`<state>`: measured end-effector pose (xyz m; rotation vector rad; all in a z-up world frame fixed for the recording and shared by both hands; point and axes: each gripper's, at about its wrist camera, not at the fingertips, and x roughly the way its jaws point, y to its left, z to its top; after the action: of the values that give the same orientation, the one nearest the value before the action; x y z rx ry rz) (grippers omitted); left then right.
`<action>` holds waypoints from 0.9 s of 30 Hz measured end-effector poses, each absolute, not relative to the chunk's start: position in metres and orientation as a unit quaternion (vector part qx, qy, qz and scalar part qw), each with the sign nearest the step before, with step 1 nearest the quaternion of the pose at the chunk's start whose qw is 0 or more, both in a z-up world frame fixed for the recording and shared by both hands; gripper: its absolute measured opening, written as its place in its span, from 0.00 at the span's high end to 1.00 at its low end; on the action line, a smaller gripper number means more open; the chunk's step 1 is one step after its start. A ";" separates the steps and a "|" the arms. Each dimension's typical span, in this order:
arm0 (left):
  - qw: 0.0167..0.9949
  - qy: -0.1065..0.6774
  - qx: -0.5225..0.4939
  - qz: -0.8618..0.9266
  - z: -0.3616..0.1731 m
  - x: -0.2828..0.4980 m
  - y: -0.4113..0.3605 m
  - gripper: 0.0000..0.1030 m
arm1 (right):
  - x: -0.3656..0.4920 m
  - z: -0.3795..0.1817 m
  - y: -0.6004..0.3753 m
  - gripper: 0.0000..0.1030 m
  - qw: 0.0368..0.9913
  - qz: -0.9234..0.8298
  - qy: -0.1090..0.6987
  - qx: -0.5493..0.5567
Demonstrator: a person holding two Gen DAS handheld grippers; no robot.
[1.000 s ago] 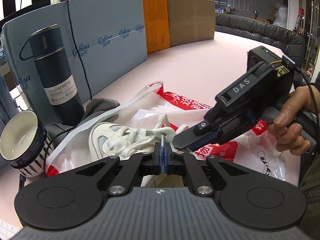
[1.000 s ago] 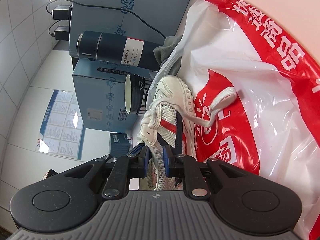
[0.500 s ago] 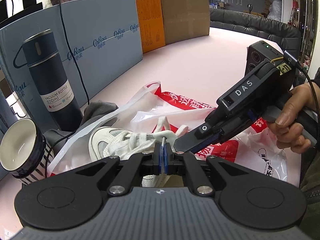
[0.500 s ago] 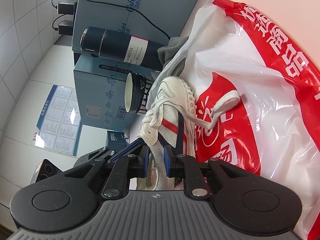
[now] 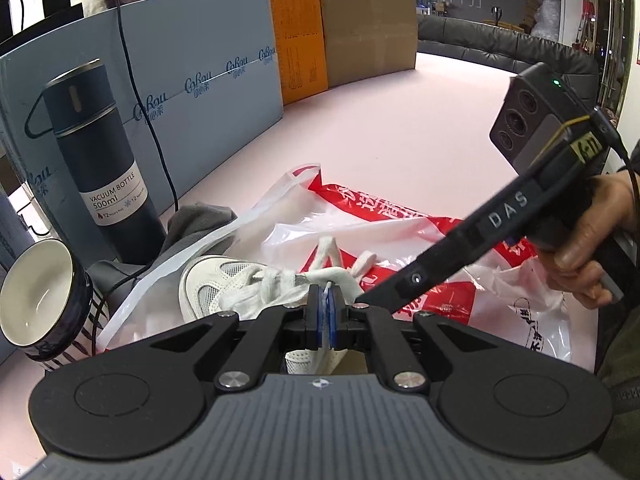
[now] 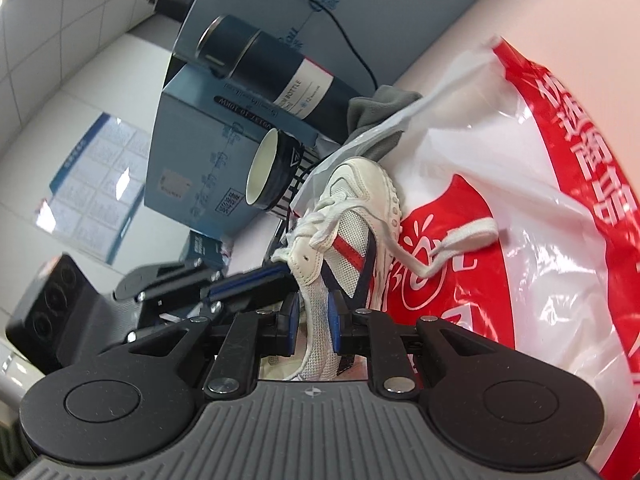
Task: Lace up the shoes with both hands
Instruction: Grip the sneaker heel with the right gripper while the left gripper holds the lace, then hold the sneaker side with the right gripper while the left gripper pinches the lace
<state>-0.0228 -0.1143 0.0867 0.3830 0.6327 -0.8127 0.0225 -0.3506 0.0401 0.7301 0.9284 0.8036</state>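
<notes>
Your left gripper (image 5: 325, 305) pinches the white shoelace (image 5: 280, 280); your right gripper (image 6: 314, 312), marked "DAS", clamps the tongue of the white sneaker (image 6: 356, 216) lying on the red-and-white plastic bag (image 6: 540, 200). Behind stands a flask (image 5: 100, 160) labelled "VACUUM BOTTLE 500ml".

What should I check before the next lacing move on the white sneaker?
1. Left gripper shut on the flat white shoelace: ok.
2. Right gripper clamped on the white mesh sneaker's upper: ok.
3. Free lace end lies loose on the red-and-white plastic bag, unsnagged: ok.
4. Target eyelet visible: cannot tell.
5. Striped ceramic cup and dark blue vacuum bottle stand close beside the toe: not ok.
</notes>
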 end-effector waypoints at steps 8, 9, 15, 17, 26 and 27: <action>0.856 0.306 0.146 -0.391 0.087 -0.022 -0.108 0.97 | 0.017 0.050 -0.342 0.85 0.784 0.371 0.410 0.282; 0.858 0.305 0.140 -0.388 0.088 -0.021 -0.107 0.97 | 0.015 0.054 -0.339 0.85 0.793 0.373 0.404 0.263; 0.863 0.308 0.120 -0.382 0.090 -0.020 -0.104 0.96 | -0.001 0.075 -0.312 0.81 0.839 0.392 0.363 0.104; 0.861 0.310 0.117 -0.387 0.090 -0.022 -0.102 0.83 | -0.001 0.074 -0.312 0.81 0.839 0.392 0.363 0.105; 0.857 0.289 0.149 -0.399 0.098 -0.040 -0.099 0.66 | 0.004 0.068 -0.319 0.74 0.831 0.385 0.379 0.134; 0.858 0.288 0.152 -0.397 0.098 -0.041 -0.100 0.66 | 0.004 0.068 -0.320 0.74 0.830 0.384 0.380 0.139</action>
<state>-0.0407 -0.1003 0.0981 0.3203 0.6055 -0.8349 0.0038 -0.3199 0.0676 0.2946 0.8057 0.8156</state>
